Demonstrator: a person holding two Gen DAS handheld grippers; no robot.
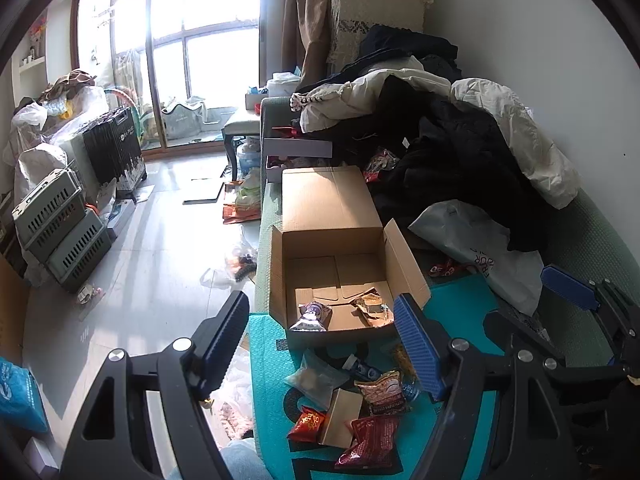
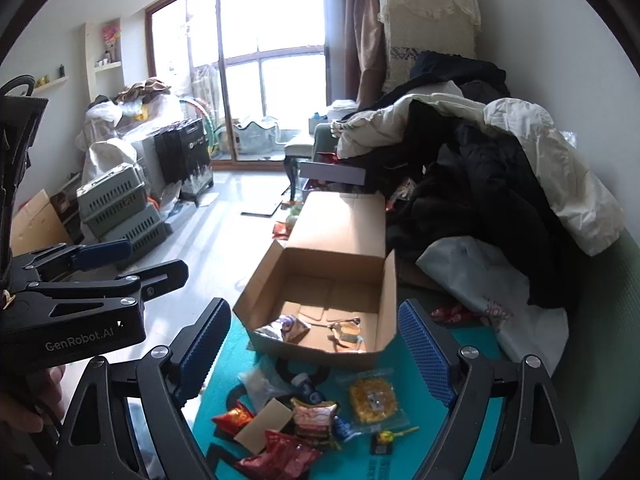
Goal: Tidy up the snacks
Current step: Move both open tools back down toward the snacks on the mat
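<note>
Corrugated cardboard box [image 1: 332, 256], crinkly foil packets [image 2: 304, 428]

snack packets heaped in front of an open box, both grippers spread wide

the open brown cardboard box [image 2: 320, 300] sits at frame centre on the teal foam mat [image 2: 404, 452], holding a purple-and-white wrapper [image 2: 289, 326] and a gold crinkled wrapper [image 2: 347, 330]. below it lie a clear bag of yellow noodle snack [image 2: 373, 400], a red-and-cream printed packet [image 2: 314, 420], a small orange-red packet [image 2: 235, 416], a shiny dark red packet [image 2: 286, 454] and a plain tan card sleeve [image 2: 264, 424]. the right gripper [image 2: 314, 354] frames the pile at the bottom, empty. the left gripper [image 2: 140, 258] hangs at middle left, empty.
</note>
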